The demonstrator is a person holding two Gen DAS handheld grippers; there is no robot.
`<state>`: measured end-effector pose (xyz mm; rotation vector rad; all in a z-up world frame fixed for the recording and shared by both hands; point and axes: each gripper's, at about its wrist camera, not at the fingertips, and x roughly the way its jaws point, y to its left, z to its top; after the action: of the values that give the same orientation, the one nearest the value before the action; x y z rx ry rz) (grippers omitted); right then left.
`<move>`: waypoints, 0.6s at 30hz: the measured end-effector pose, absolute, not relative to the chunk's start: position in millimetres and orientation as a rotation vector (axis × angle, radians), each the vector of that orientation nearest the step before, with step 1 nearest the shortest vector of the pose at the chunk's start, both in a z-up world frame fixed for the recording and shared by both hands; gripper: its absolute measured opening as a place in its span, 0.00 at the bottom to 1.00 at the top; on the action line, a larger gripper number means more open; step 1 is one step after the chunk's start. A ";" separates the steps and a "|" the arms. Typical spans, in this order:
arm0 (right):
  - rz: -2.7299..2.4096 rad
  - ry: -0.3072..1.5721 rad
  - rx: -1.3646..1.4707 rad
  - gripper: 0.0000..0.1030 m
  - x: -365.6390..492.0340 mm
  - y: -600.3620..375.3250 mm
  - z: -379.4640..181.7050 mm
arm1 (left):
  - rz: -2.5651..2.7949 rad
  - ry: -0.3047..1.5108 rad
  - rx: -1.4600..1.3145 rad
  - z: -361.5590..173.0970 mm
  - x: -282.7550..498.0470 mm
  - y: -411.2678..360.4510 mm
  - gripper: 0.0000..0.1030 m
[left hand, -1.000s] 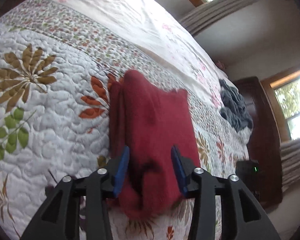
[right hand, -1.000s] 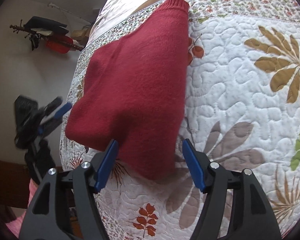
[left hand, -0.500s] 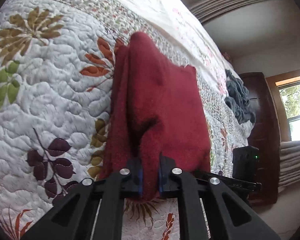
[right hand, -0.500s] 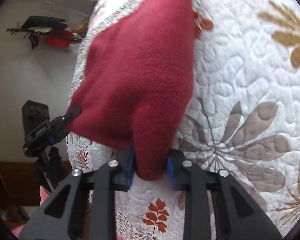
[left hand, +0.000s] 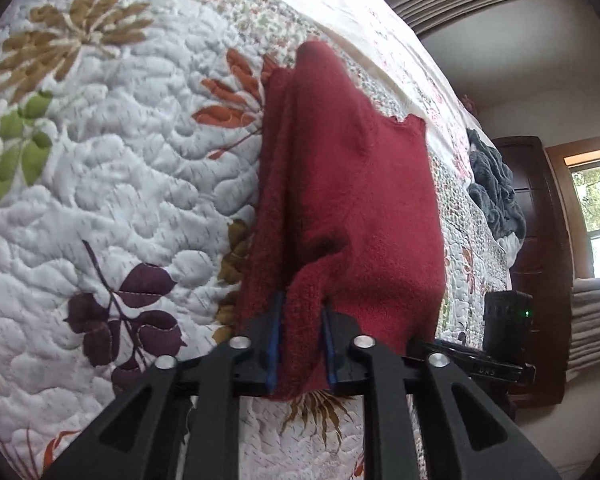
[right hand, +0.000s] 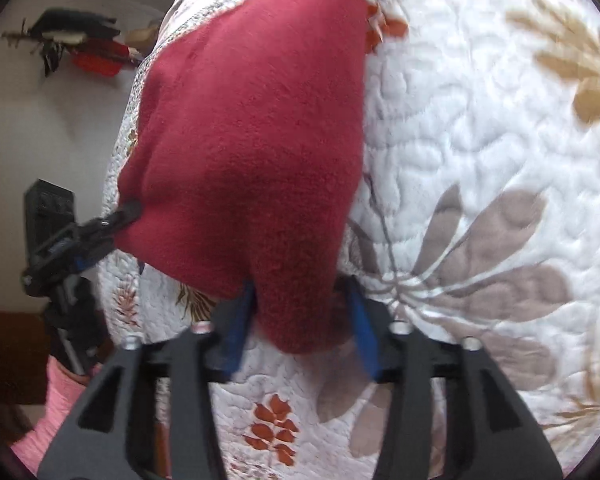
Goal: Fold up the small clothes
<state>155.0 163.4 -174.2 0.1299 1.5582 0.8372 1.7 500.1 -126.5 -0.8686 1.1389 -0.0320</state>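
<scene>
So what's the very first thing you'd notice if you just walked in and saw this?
The big red sweater, lying in the middle of the white leafy quilt. Its near edge is pinched at two corners, one by the left gripper and one by the right gripper. Farther back on the bed sits a crumpled grey cloth.

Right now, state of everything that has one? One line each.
red sweater: partly folded, near edge lifted off the quilt, pinched at two corners
left gripper: shut on the red sweater's corner
right gripper: fingers either side of the other corner, cloth bunched between them
quilt: spread flat on the bed
grey garment: crumpled, unfolded, far edge of the bed
</scene>
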 end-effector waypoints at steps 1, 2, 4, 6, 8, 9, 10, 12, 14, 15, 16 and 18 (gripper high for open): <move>0.845 1.532 0.114 0.50 156.3 162.8 -165.4 | -0.029 1.119 -0.847 -116.0 -0.1 501.7 0.30; 0.853 1.517 0.108 0.53 157.9 162.6 -158.9 | -0.027 1.100 -0.832 -109.3 -0.7 503.7 0.38; 0.855 1.489 0.112 0.63 163.8 162.1 -147.9 | -0.015 1.056 -0.813 -96.2 0.1 511.7 0.47; 0.842 1.467 0.100 0.63 170.0 163.4 -143.4 | 0.007 1.035 -0.812 -88.9 11.6 522.2 0.47; 0.816 1.460 0.082 0.63 176.3 166.2 -143.3 | 0.007 1.034 -0.829 -90.1 31.9 529.3 0.47; 0.811 1.462 0.084 0.63 178.1 167.7 -145.1 | 0.011 1.034 -0.836 -92.4 43.0 532.3 0.47; 0.807 1.464 0.084 0.63 180.1 169.2 -147.5 | 0.021 1.030 -0.836 -94.9 55.1 534.9 0.47; 0.795 1.462 0.071 0.63 177.5 175.5 -150.4 | 0.022 1.039 -0.839 -102.1 73.6 539.4 0.47; 0.789 1.461 0.057 0.63 173.6 179.7 -154.1 | 0.053 1.071 -0.836 -113.8 94.3 543.7 0.46; 0.788 1.466 0.054 0.63 172.9 181.5 -156.1 | 0.070 1.085 -0.832 -119.6 102.2 544.0 0.45; 0.785 1.472 0.052 0.63 173.3 182.2 -159.6 | 0.087 1.091 -0.829 -124.8 109.0 543.9 0.41; 0.781 1.479 0.050 0.63 173.4 186.1 -164.0 | 0.076 1.087 -0.852 -129.2 116.3 543.0 0.17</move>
<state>173.4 186.1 -164.0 0.0497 1.4790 0.7812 116.3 543.0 -129.2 -0.8515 1.0871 0.0756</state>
